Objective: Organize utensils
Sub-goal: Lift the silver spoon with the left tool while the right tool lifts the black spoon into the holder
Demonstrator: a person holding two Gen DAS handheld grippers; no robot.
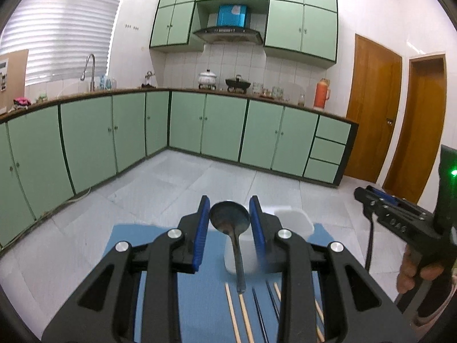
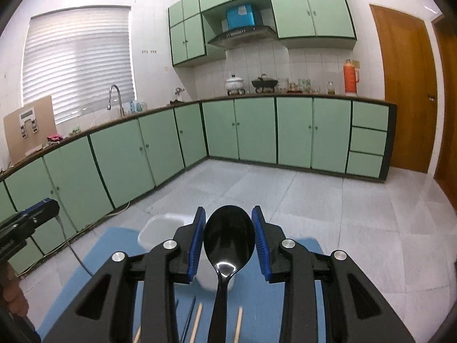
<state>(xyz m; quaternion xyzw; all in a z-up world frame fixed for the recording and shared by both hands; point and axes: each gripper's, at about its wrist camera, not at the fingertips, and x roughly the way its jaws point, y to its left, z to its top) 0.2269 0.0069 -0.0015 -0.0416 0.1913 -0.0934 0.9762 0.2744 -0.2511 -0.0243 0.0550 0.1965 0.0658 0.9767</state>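
Note:
My left gripper (image 1: 228,203) is shut on a metal spoon (image 1: 230,217). Its blue pads press the sides of the bowl, and the handle hangs down toward the camera. My right gripper (image 2: 229,210) is shut on a black plastic spoon (image 2: 229,237) in the same way. Both spoons are lifted above a blue mat (image 1: 200,291). A white tub (image 1: 294,218) stands at the mat's far edge, and the same tub (image 2: 160,228) shows in the right wrist view. More white plastic (image 1: 248,257) lies behind the metal spoon's handle. Wooden chopsticks (image 1: 232,314) and black chopsticks (image 1: 258,311) lie on the mat below.
The mat lies on a pale table (image 2: 357,243). At the right edge of the left wrist view, a hand (image 1: 414,274) holds the right gripper's handle. Beyond is tiled floor, green cabinets (image 1: 222,125) with pots and jars on the counter, and wooden doors (image 1: 371,108).

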